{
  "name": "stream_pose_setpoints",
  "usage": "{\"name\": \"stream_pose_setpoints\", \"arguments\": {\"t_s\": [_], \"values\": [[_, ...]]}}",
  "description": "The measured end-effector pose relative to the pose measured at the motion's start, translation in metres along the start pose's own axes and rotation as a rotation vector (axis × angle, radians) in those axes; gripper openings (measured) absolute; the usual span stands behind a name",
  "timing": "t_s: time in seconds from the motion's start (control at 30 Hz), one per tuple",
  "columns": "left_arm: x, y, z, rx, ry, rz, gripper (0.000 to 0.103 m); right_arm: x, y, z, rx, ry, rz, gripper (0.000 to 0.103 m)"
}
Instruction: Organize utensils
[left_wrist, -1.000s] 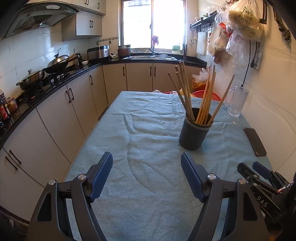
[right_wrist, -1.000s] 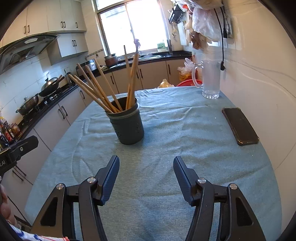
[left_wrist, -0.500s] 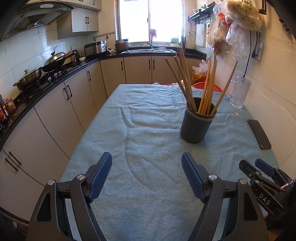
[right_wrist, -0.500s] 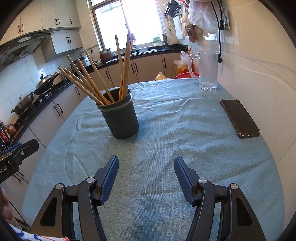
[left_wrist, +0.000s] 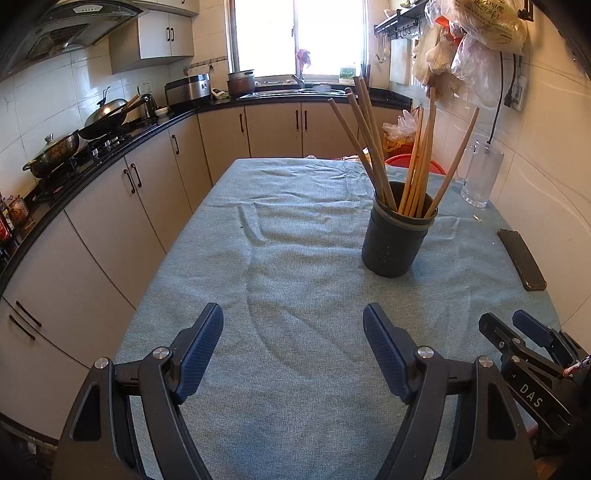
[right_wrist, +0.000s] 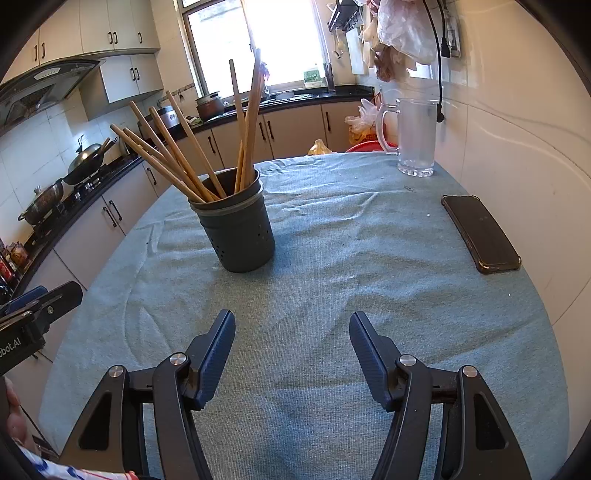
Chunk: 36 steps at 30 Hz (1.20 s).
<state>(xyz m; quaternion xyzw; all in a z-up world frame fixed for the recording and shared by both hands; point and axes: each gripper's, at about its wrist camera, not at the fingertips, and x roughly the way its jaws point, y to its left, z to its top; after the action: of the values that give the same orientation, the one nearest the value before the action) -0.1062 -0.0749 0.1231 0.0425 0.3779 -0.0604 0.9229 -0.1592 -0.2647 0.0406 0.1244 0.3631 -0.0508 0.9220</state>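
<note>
Left tongs (left_wrist: 293, 347) and right tongs (right_wrist: 291, 350) both gaped apart, empty, above the tabletop (right_wrist: 332, 280). Chopsticks (right_wrist: 192, 155) stood in the holder (right_wrist: 238, 232); phone (right_wrist: 480, 233) lay well right of the holder.

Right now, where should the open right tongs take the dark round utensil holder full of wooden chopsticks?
Grip the dark round utensil holder around its cylindrical lower wall, coming in level from the near side with the right tongs. The wooden chopsticks fan out above the rim, probably blocking a top approach.
</note>
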Motion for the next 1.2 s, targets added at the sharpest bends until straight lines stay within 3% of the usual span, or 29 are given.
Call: {"name": "stream_pose_setpoints", "arguments": {"t_s": [1.2], "values": [[-0.012, -0.002, -0.005, 0.015, -0.044, 0.018, 0.081, -0.013, 0.001, -0.002, 0.003, -0.035, -0.02, 0.071]]}}
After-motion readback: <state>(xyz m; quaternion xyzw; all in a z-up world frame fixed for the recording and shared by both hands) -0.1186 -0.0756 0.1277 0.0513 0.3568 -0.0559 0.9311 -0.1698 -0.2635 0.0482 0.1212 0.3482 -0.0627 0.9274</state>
